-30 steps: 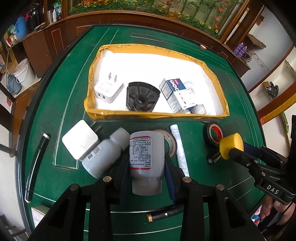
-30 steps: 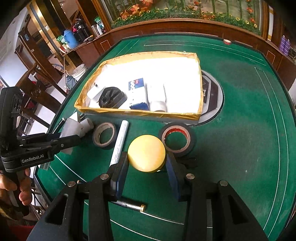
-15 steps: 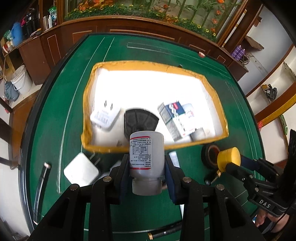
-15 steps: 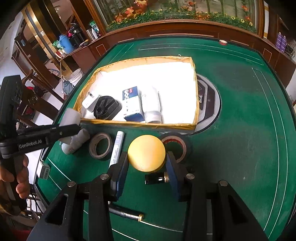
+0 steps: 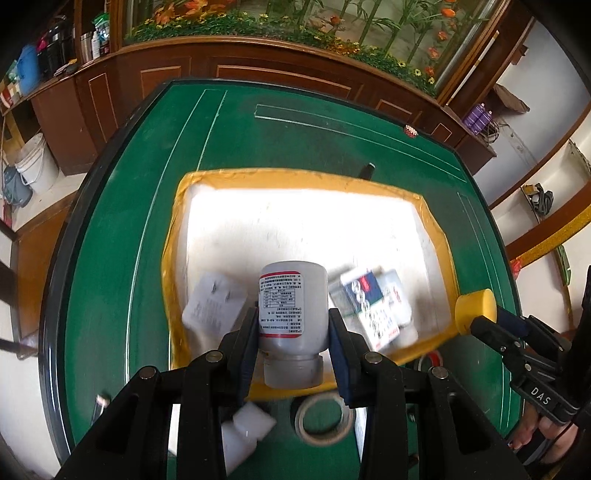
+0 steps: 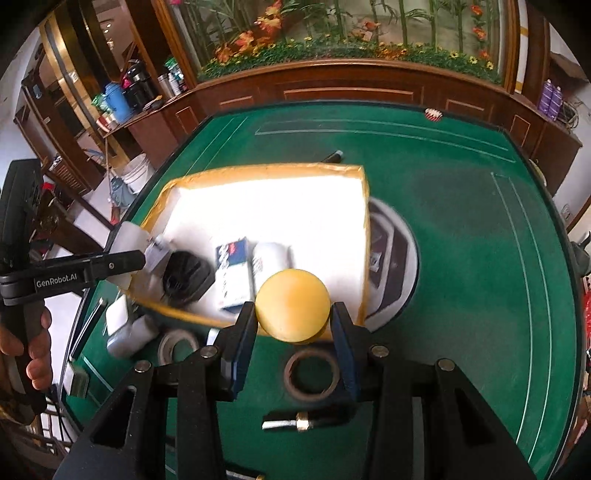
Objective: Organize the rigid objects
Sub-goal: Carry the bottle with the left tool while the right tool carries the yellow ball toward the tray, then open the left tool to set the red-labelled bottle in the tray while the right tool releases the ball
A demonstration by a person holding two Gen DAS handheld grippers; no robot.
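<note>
Jaws carried bottle [image 5: 293, 306] and knob [image 6: 292, 309] over tray [image 5: 168, 258].

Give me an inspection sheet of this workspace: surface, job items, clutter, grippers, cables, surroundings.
Surface: green table with white lines.
Job's things: yellow-rimmed tray holding a white plug, a black part and a blue-and-white box; white bottle and yellow ball both carried at the tray's near edge.
Clutter: pale tape roll, dark tape roll and a second white bottle on the table.
Grippers: left gripper shut on the white bottle; right gripper shut on the yellow ball.
Cables: nothing seen.
Surroundings: wooden cabinets, flower planter.
</note>
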